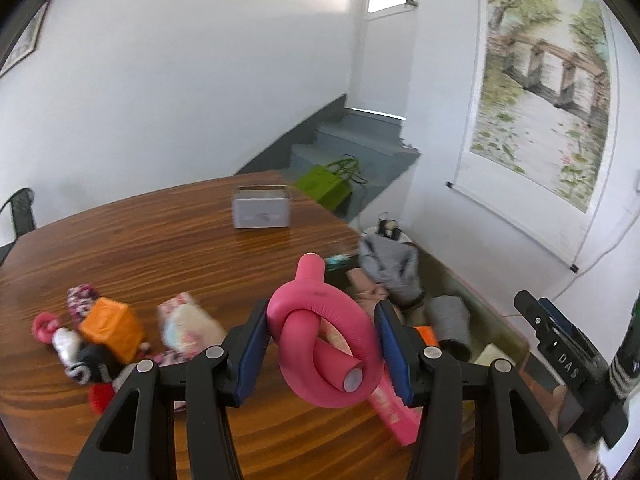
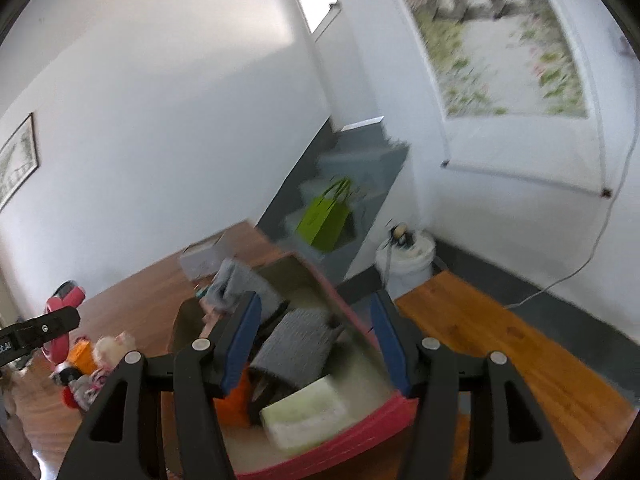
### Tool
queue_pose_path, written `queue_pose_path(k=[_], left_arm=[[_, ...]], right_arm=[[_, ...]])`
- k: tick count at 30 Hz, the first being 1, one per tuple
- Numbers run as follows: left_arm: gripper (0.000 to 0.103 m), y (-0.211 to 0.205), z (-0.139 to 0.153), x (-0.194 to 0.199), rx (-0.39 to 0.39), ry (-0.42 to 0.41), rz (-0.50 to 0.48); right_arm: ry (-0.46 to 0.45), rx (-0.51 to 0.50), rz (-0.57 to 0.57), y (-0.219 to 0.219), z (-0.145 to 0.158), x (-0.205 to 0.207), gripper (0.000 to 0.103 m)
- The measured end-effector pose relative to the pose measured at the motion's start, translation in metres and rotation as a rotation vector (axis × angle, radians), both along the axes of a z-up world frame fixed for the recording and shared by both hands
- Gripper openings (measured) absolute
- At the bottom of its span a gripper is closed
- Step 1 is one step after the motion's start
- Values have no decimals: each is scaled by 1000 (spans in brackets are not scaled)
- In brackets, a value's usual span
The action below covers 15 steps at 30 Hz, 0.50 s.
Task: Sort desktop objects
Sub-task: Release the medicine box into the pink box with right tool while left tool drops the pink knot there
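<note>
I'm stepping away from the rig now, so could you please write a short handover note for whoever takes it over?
Left gripper: shut on the pink knotted foam tube, held above the wooden table.
Right gripper: open, nothing gripped, above the pink-edged box.
Done: box already holds grey cloth items, an orange item and a pale green block.
Left: drop the tube in, then clear the pile of small items on the table. A white tin stands further back.
</note>
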State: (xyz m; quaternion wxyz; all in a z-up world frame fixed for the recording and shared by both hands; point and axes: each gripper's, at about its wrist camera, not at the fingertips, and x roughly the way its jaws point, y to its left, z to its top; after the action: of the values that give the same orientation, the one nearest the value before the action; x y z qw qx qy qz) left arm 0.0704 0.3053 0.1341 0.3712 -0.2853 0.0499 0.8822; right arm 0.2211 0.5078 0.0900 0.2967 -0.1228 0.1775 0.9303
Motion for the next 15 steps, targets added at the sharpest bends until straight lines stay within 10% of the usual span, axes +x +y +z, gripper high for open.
queue_pose_path(k=[15], left_arm=[[57,101,-1,9,-12,2,-185]], right_arm=[[24,41,-120,5,6,13,67]])
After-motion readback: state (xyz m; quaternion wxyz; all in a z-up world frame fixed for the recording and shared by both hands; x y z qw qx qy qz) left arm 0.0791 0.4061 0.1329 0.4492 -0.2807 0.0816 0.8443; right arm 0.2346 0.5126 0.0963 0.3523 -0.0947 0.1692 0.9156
